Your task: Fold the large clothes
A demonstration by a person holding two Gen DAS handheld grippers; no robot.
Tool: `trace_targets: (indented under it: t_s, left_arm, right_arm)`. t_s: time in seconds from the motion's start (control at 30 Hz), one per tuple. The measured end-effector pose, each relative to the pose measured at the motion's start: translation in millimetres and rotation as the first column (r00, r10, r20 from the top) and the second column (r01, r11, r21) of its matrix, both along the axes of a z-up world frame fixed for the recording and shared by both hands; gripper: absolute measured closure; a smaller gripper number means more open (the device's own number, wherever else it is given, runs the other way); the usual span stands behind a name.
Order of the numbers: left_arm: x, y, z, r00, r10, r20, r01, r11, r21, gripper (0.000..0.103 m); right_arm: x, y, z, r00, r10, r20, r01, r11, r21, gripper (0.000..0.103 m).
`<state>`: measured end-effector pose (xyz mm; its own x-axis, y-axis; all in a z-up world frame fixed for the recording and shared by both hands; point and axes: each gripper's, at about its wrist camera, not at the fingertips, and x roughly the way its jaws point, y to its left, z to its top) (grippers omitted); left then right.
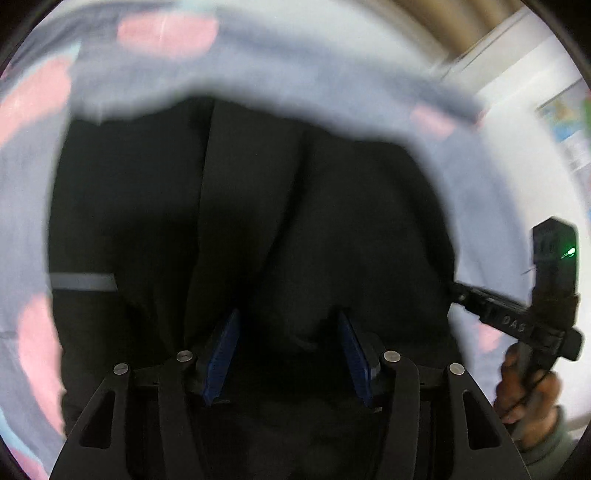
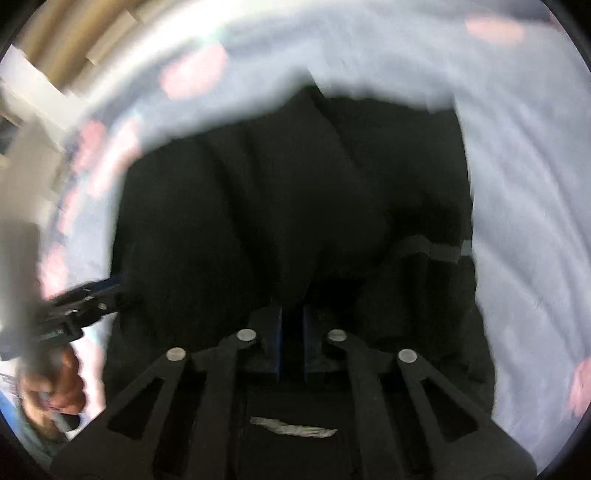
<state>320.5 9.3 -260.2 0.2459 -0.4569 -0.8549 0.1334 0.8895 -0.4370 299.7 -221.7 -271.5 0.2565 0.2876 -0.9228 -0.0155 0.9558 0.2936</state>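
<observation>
A large black garment [image 1: 258, 206] with a grey stripe [image 1: 83, 282] lies on a pale sheet with pink spots [image 1: 295, 62]. My left gripper [image 1: 288, 321] is over its near part, its blue pads [image 1: 221, 350] spread apart, with black cloth between and under them. In the right wrist view the same garment [image 2: 288, 206] fills the middle, and my right gripper [image 2: 292, 325] has its pads [image 2: 271, 339] nearly together with black cloth in the narrow gap. The right gripper also shows in the left wrist view [image 1: 461, 291], its tip at the garment's right edge. The left gripper shows in the right wrist view [image 2: 110, 288] at the garment's left edge.
The pale sheet [image 2: 524, 184] surrounds the garment on all sides. A white wall with a poster [image 1: 565, 122] stands at the right in the left wrist view. Wooden boards [image 2: 74, 33] show at the top left in the right wrist view. The person's hands [image 1: 528, 391] hold the handles.
</observation>
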Motion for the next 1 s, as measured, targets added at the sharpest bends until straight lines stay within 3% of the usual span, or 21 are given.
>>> trace_targets:
  t_s: [0.07,0.13,0.27,0.33,0.43,0.5,0.53,0.63,0.7,0.77,0.83,0.9,1.0]
  left_arm:
    - [-8,-7,-22,1.0,-0.005,0.018,0.005,0.999,0.032,0.047]
    - [-11,-10,-16,0.999,-0.01,0.042,0.008,0.999,0.052,0.047]
    - [-14,-7,15,0.996,-0.027,0.088,0.019,0.996,0.082,0.047]
    - [-21,-2,41,0.99,-0.022,0.138,0.011,0.996,0.084,0.047]
    - [-26,8,70,0.978,0.013,0.208,-0.019,0.999,0.028,0.046]
    - [-20,10,76,0.977,0.031,0.212,-0.027,0.999,-0.025,0.046]
    - [-16,10,74,0.978,0.032,0.205,-0.026,0.999,-0.035,0.046]
    - [3,-3,41,0.99,0.02,0.141,-0.024,0.999,0.029,0.046]
    - [10,1,14,0.996,0.025,0.09,-0.029,0.999,0.041,0.047]
    - [12,5,-5,0.997,0.034,0.071,-0.035,0.999,0.004,0.047]
    - [11,7,-12,0.997,0.033,0.073,-0.032,0.999,-0.014,0.047]
    - [12,6,-16,0.997,0.023,0.077,-0.022,1.0,-0.013,0.047]
    - [9,2,-15,0.996,-0.008,0.085,0.006,1.0,0.018,0.047]
  right_arm:
    - [0,-6,-37,0.996,-0.024,-0.081,0.028,0.999,0.039,0.085]
    - [2,-14,-41,0.993,-0.059,-0.099,0.068,0.994,0.09,0.084]
    - [2,-16,-9,0.996,-0.038,-0.078,0.042,0.998,0.056,0.072]
    - [-1,-17,21,1.0,-0.023,-0.007,0.023,1.0,0.004,0.058]
    - [2,-14,57,0.994,-0.003,0.107,0.006,1.0,-0.027,0.056]
    - [12,-6,71,0.988,0.012,0.154,-0.006,0.999,-0.04,0.056]
    - [19,3,71,0.986,0.022,0.165,-0.015,0.999,-0.043,0.056]
    - [45,23,59,0.982,0.053,0.18,-0.041,0.997,-0.069,0.057]
    - [60,31,42,0.986,0.062,0.152,-0.048,0.995,-0.092,0.059]
    - [80,29,9,0.995,0.051,0.084,-0.041,0.993,-0.114,0.063]
    - [87,16,-12,1.0,0.017,0.02,-0.014,0.993,-0.121,0.073]
    - [89,7,-28,1.0,0.003,0.002,-0.003,0.996,-0.086,0.073]
    - [85,9,-21,1.0,0.019,0.008,-0.019,0.995,-0.1,0.071]
